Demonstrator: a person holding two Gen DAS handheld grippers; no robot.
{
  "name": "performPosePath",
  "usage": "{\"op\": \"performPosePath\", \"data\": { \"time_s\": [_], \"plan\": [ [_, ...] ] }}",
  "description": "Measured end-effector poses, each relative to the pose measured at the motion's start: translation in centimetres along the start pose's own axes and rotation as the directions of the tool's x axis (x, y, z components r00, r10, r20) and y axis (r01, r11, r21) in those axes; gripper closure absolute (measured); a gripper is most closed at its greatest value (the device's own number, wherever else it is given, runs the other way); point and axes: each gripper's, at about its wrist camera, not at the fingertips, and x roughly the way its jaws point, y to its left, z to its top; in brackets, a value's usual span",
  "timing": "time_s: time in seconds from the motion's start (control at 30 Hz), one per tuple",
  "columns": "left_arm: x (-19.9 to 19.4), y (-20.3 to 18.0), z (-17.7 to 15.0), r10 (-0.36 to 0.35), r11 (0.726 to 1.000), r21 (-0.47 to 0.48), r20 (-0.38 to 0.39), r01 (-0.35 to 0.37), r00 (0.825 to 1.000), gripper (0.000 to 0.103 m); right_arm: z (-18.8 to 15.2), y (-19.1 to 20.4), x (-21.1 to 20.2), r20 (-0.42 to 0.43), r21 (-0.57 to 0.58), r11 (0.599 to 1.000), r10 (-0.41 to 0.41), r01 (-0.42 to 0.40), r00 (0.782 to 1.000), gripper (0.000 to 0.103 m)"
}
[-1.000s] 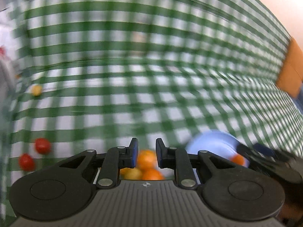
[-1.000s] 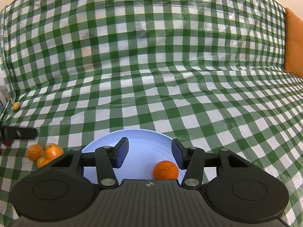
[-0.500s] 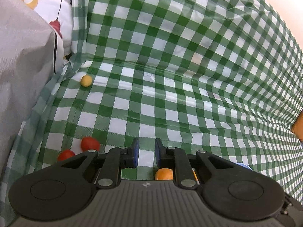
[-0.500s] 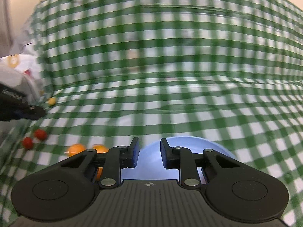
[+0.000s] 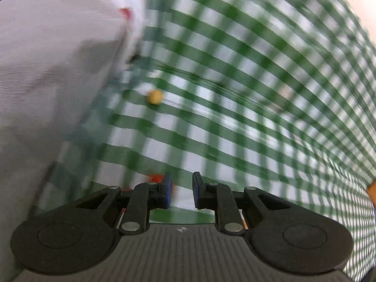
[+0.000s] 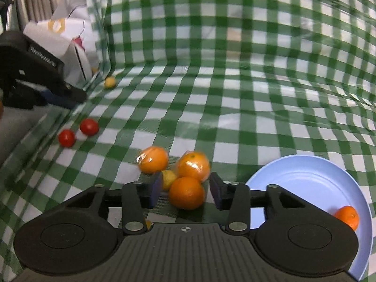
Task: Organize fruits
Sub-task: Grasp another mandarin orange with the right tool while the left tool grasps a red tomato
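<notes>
Three oranges lie bunched on the green checked cloth: one (image 6: 154,159) at the left, one (image 6: 193,165) behind, one (image 6: 186,192) nearest. A small yellow fruit (image 6: 169,178) is wedged among them. My right gripper (image 6: 186,188) hangs over the bunch, its jaws opening, the nearest orange between them with neither pad touching it. The blue plate (image 6: 305,181) to the right holds one orange (image 6: 347,217). Two red tomatoes (image 6: 89,127) (image 6: 67,138) lie further left. My left gripper (image 5: 182,191) is shut and empty, a red tomato (image 5: 156,178) just behind its left finger and a small yellow fruit (image 5: 154,97) ahead.
A grey and white printed bag (image 5: 47,70) fills the left side, also seen as the bag (image 6: 70,37) in the right wrist view, with the left gripper (image 6: 75,95) in front of it. An orange cushion (image 5: 372,192) shows at the far right edge.
My right gripper swung left from over the plate to the orange bunch; its jaws closed, then parted again. My left gripper turned left, away from the oranges, toward the bag and tomatoes.
</notes>
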Motion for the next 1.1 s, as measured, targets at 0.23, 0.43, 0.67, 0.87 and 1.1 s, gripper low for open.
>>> {"op": "performPosePath", "data": {
  "time_s": [0.23, 0.43, 0.67, 0.87, 1.1],
  "plan": [
    [1.5, 2.1, 0.5, 0.040, 0.997, -0.066, -0.060, -0.044, 0.997, 0.065, -0.3, 0.2, 1.9, -0.049, -0.023, 1.000, -0.014, 0.013, 0.999, 0.055],
    [2.8, 1.2, -0.4, 0.120, 0.993, 0.019, -0.122, -0.118, 0.985, 0.060, -0.4, 0.6, 2.4, -0.072, -0.058, 0.998, -0.022, 0.018, 0.997, 0.055],
    [4.1, 1.5, -1.2, 0.171, 0.983, 0.096, -0.169, -0.157, 0.971, 0.060, -0.1, 0.6, 2.8, -0.069, -0.047, 0.999, -0.010, 0.006, 0.998, 0.064],
    [3.7, 1.3, -1.3, 0.189, 0.975, 0.141, -0.144, -0.169, 0.971, 0.070, -0.1, 0.3, 2.1, -0.054, -0.035, 0.999, 0.007, -0.009, 0.999, 0.065],
    [2.1, 0.3, -1.0, 0.141, 0.979, 0.165, -0.112, -0.122, 0.984, 0.070, 0.3, -0.2, 0.5, -0.014, -0.023, 1.000, 0.010, -0.011, 1.000, 0.065]
  ]
}}
